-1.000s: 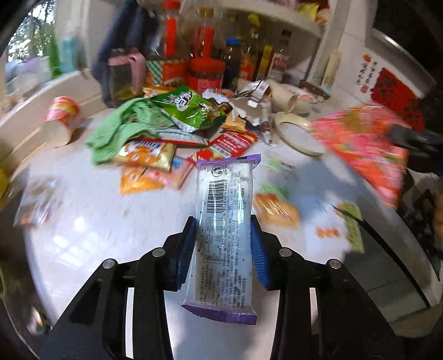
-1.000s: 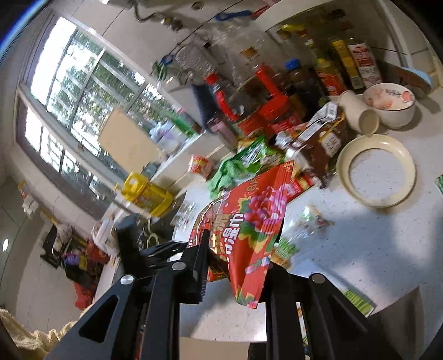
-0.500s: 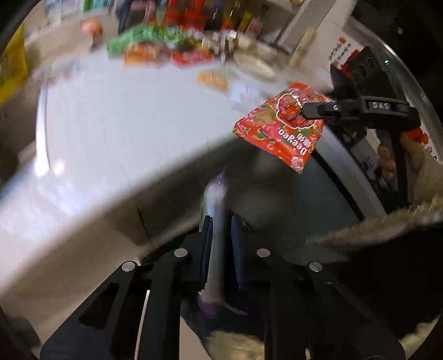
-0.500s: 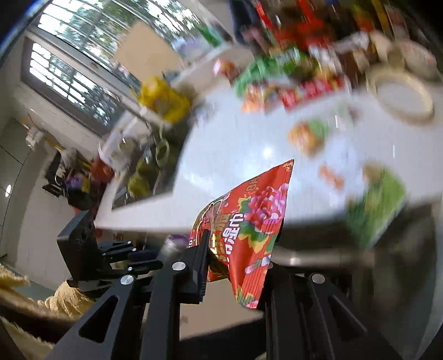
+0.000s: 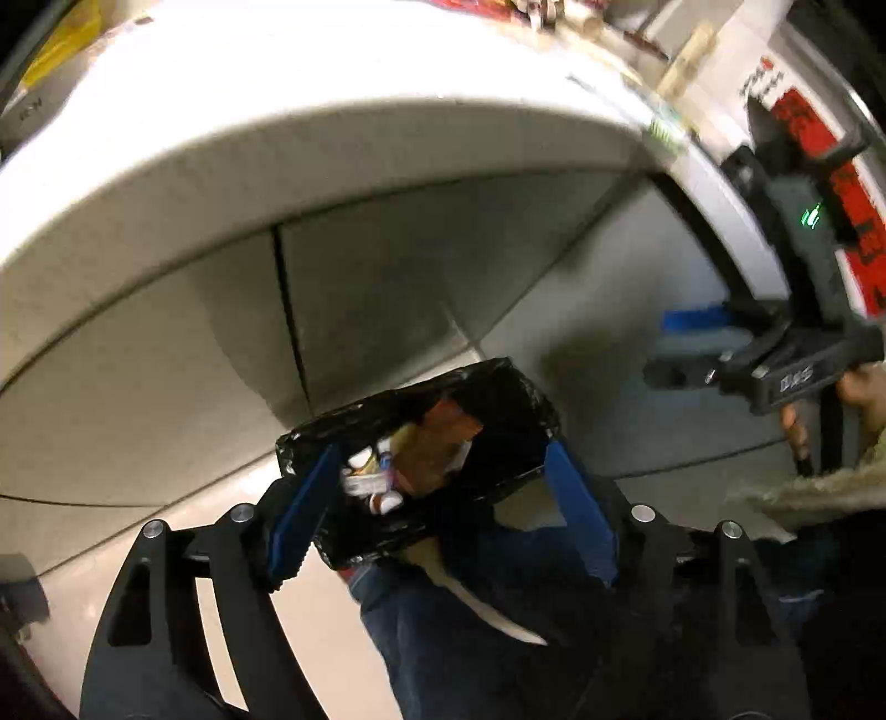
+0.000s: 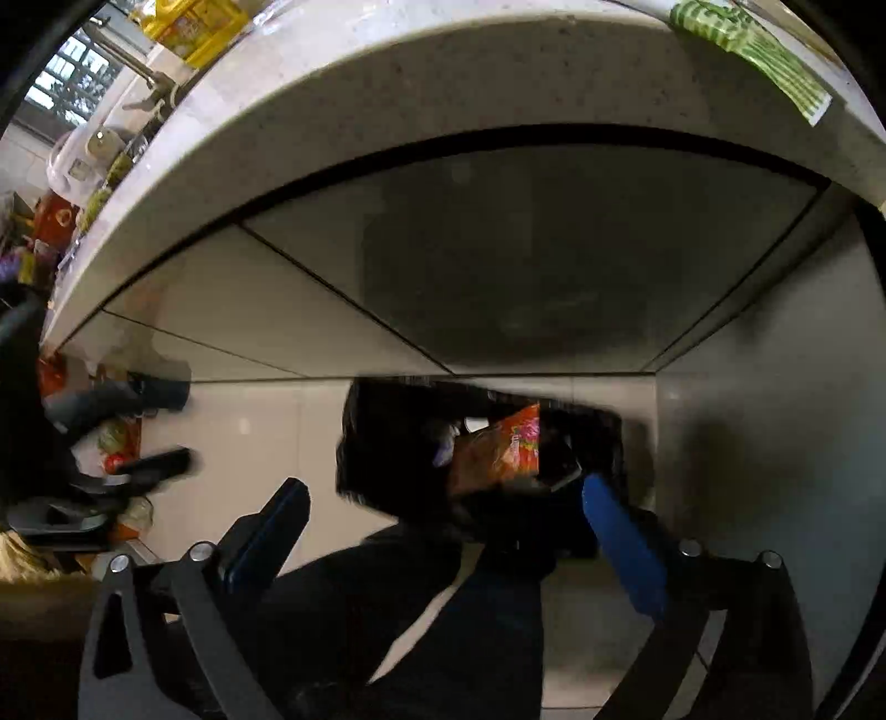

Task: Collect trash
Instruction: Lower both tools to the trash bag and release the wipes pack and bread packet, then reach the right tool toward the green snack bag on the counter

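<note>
A bin with a black liner (image 5: 515, 437) stands on the floor below the counter. In it lie a red snack bag (image 6: 504, 448) and several small bits of trash (image 5: 368, 482). My left gripper (image 5: 443, 515) hangs over the bin with its jaws opening and nothing between its blue pads (image 5: 302, 515). My right gripper (image 6: 443, 537) is above the same bin (image 6: 387, 443), its jaws opening wide and free of the bag. Each gripper shows in the other's view: the right gripper (image 5: 684, 346) at the right edge, the left gripper (image 6: 160, 429) at the left edge.
The white counter edge (image 5: 277, 138) arches overhead, above grey cabinet doors (image 6: 526, 249). A green wrapper (image 6: 758, 50) overhangs the counter edge (image 6: 387, 83). The person's jeans-clad leg (image 5: 470, 620) stands just in front of the bin. Pale floor tiles (image 6: 249, 421) surround it.
Both grippers dropped from above the counter to over the bin. The left let go of its clear purple-edged wrapper and the right let go of the red snack bag, which now lies in the bin.
</note>
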Motion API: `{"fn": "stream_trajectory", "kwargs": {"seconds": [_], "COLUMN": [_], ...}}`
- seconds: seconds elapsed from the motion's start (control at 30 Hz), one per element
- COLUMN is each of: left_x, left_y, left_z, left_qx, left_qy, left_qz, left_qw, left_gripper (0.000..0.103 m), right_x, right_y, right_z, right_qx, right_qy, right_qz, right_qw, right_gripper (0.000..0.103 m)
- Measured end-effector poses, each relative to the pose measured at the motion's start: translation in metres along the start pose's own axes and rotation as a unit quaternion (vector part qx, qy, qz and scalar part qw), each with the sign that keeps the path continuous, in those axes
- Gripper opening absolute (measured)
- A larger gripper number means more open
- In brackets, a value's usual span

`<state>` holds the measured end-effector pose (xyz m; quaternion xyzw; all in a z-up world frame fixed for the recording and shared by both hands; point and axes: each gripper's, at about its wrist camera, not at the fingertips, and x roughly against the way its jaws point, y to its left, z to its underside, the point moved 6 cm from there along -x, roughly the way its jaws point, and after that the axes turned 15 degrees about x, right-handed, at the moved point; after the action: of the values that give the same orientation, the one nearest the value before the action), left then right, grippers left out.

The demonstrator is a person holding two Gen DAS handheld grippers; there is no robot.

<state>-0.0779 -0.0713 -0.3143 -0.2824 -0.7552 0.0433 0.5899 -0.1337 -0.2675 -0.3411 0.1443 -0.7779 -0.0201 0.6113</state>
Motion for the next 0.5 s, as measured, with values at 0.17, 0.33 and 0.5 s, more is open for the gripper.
{"fn": "stream_trajectory", "kwargs": {"seconds": [0.17,0.33,0.5], "left_x": [0.035,0.089,0.111], "left_y": [-0.004,-0.027,-0.044], "left_z": [-0.027,-0.064,-0.110], "left_qx": [0.031,0.039,0.035], "left_qy": [-0.048,-0.134,-0.176], "left_qz": [-0.015,-0.004,-0.015], "left_qw": [0.9982,0.9902,0.9836], "left_gripper": [0.083,0.091,0.095], "right_x": [0.041,0.122,0.170], "right_y": [0.003,0.013,-0.002], "right_z": [-0.019,-0.069,-0.116], "right_qx": [0.002,0.028,0.037], "right_qy": [-0.060,-0.174,-0.241], "right_qz": [0.009,0.025,0.067], "right_qw": [0.998,0.984,0.968], "right_gripper": [0.098,0.098,0.098]}}
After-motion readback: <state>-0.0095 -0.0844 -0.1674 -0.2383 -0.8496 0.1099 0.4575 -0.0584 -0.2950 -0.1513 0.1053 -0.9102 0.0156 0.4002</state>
